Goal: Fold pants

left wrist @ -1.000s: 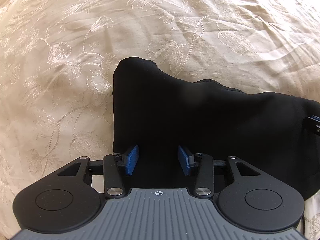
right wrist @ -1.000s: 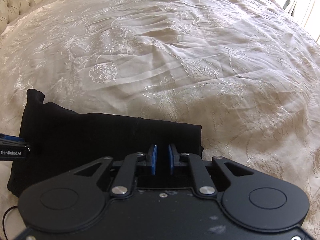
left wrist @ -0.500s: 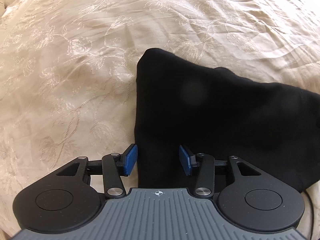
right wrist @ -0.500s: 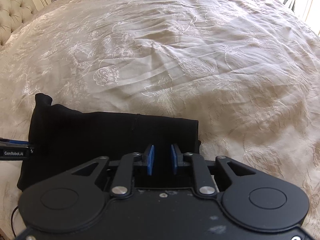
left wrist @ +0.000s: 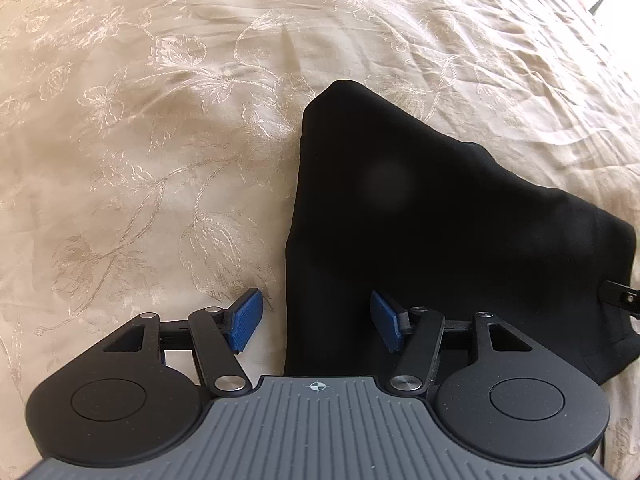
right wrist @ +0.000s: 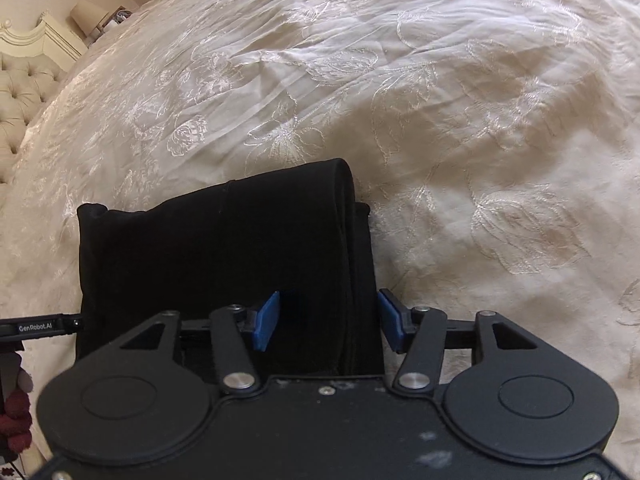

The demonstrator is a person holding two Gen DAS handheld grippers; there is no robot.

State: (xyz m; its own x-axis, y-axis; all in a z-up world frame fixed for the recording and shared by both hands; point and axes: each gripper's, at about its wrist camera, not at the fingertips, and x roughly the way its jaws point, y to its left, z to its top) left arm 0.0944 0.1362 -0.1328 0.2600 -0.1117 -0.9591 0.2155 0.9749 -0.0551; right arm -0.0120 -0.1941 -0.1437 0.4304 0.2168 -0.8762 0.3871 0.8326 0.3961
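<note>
The black pants (left wrist: 432, 224) lie folded into a compact stack on the cream bedspread (left wrist: 140, 140). In the left wrist view my left gripper (left wrist: 316, 322) is open, its jaws straddling the pants' left edge. In the right wrist view the pants (right wrist: 216, 252) show layered folds along their right edge. My right gripper (right wrist: 328, 326) is open, its jaws astride that right edge. The left gripper's body (right wrist: 40, 326) shows at the pants' left side in this view. The right gripper's tip (left wrist: 622, 300) shows at the far right of the left wrist view.
The cream embroidered bedspread (right wrist: 440, 100) stretches wide on all sides of the pants. A tufted headboard (right wrist: 20, 92) and a lamp (right wrist: 86, 16) stand at the far left of the right wrist view.
My right gripper has opened from nearly shut to wide. My left gripper has opened wider and shifted left, so the pants' left edge now sits between its jaws. The pants stay folded.
</note>
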